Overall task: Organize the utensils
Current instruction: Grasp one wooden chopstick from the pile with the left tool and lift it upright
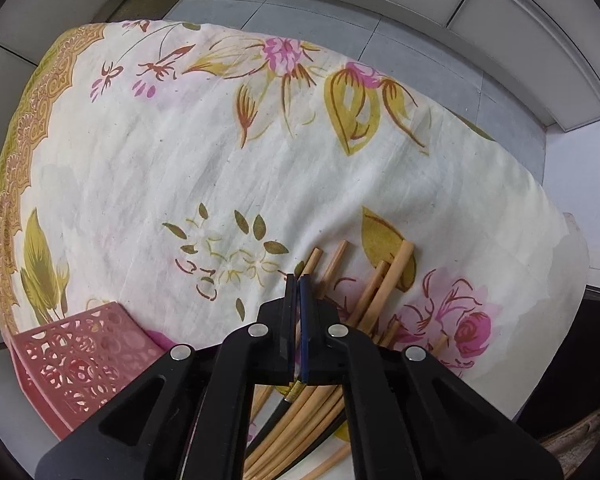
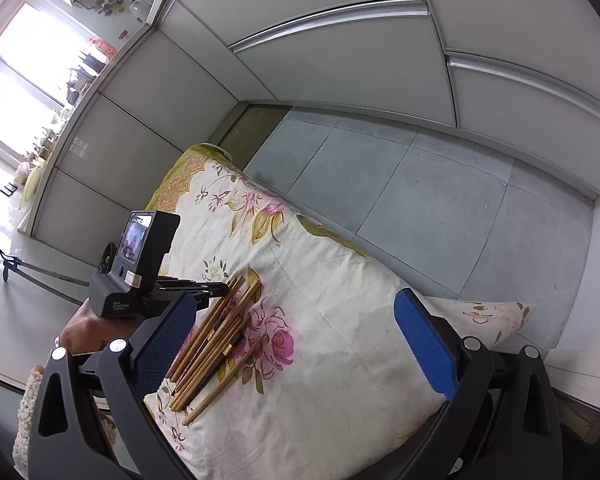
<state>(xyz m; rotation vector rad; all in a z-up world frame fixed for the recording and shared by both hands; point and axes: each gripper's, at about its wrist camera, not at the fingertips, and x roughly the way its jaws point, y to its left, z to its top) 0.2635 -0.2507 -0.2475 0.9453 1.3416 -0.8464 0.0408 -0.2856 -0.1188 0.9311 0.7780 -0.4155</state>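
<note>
A pile of several wooden chopsticks lies on the floral cloth, with a dark one among them; it also shows in the right wrist view. My left gripper hovers just above the pile's left side with its jaws closed together and nothing visible between them; it also shows in the right wrist view. My right gripper is wide open and empty, held above the cloth to the right of the chopsticks. A pink perforated basket stands at the lower left.
The table is covered by a cream cloth with pink flowers. Its far edge drops to a grey tiled floor and grey cabinet walls. A hand holds the left gripper's body.
</note>
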